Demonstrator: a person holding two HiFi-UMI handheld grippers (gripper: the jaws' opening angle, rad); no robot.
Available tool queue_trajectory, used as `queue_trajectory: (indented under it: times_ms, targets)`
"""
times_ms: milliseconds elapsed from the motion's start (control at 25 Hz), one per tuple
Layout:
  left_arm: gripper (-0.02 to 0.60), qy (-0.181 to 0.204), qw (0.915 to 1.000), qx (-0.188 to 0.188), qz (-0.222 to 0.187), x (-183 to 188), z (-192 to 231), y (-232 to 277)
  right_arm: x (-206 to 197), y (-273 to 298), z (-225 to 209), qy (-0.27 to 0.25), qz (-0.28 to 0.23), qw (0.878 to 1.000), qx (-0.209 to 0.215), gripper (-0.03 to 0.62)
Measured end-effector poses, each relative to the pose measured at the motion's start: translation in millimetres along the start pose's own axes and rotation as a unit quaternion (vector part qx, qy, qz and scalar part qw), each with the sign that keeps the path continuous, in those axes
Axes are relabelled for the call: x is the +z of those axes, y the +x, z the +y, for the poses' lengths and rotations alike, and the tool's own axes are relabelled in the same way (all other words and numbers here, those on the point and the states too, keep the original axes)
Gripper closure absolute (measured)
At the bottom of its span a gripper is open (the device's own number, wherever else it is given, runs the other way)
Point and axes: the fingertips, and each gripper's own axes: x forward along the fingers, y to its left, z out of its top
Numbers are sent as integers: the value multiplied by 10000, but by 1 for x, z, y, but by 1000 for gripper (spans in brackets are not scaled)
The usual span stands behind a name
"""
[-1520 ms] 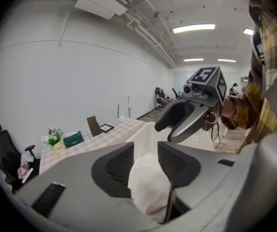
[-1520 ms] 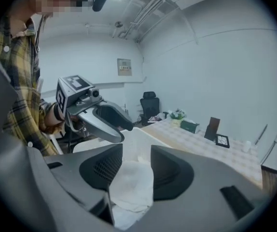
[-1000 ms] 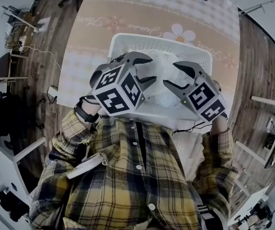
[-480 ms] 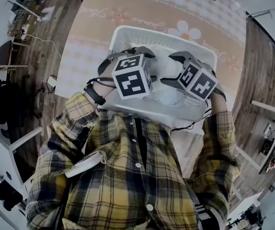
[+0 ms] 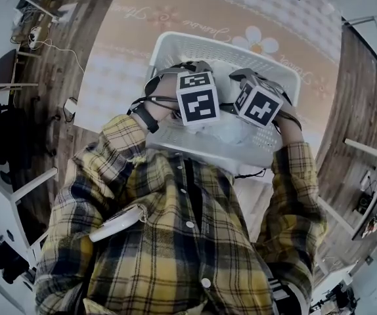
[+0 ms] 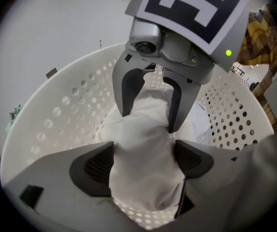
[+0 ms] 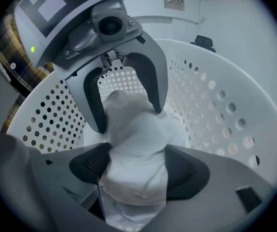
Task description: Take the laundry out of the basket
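Observation:
A white perforated laundry basket [image 5: 175,41] stands on the table, with white laundry [image 5: 231,128] bunched inside. Both grippers point steeply down into it, facing each other. My left gripper [image 5: 175,77] has just been opening; its jaws stand wide, with a hump of white cloth [image 6: 143,144] between the dark pads [image 6: 92,168]. My right gripper [image 5: 261,83] has also been opening and stands wide around the same cloth [image 7: 138,134]. In the left gripper view the right gripper [image 6: 148,122] straddles the cloth's far end. In the right gripper view the left gripper [image 7: 129,117] does likewise. Neither pair of pads visibly squeezes the fabric.
The basket sits on a table with a flowered checked tablecloth [image 5: 175,12], wooden floor [image 5: 50,71] on both sides. The basket walls [image 6: 61,115] [image 7: 215,105] curve closely around both grippers. My plaid-shirted body [image 5: 175,241] fills the near side.
Both grippers have come down from above the basket's near rim into the basket and tipped more steeply downward. Their jaws now stand wider, around the white laundry.

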Motion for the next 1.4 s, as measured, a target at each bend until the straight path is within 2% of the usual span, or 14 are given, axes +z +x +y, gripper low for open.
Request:
queue_trajectory:
  times_ms: [40,280,400,480,560,760,1080,1200,1400]
  targets:
    - [141,-10,10000,-23,83,-2,0,5,-2,3,0,-8,37,10000,8,204]
    - [146,-230,9991,-131,334,-12,-2,25,-8,16,-2,20,147,9999,38,225]
    - [235,-373,9987,-145,323,-14,-2,28,-6,17,-4,153,34,9999,-29,341]
    - [344,-410,9987,-132,277,-13,-1,28,-4,16,-4,163,-90,9998,-96,445]
    - [410,-362,9991,-71,201,-11,0,26,-4,14,-6,180,-181,9996,-143,504]
    - [457,-242,9996,34,111,-6,1,20,-1,5,-6,414,-400,9982,-192,528]
    - [468,-255,9993,265,29,-3,8,-4,14,-13,-13,1277,-1091,9851,-383,531]
    - [468,-182,9988,439,70,-2,11,-13,20,-17,-15,1276,-1165,9833,-576,531]
    - [469,-153,9978,639,59,0,11,-23,30,-25,-15,958,-816,9874,-964,531]
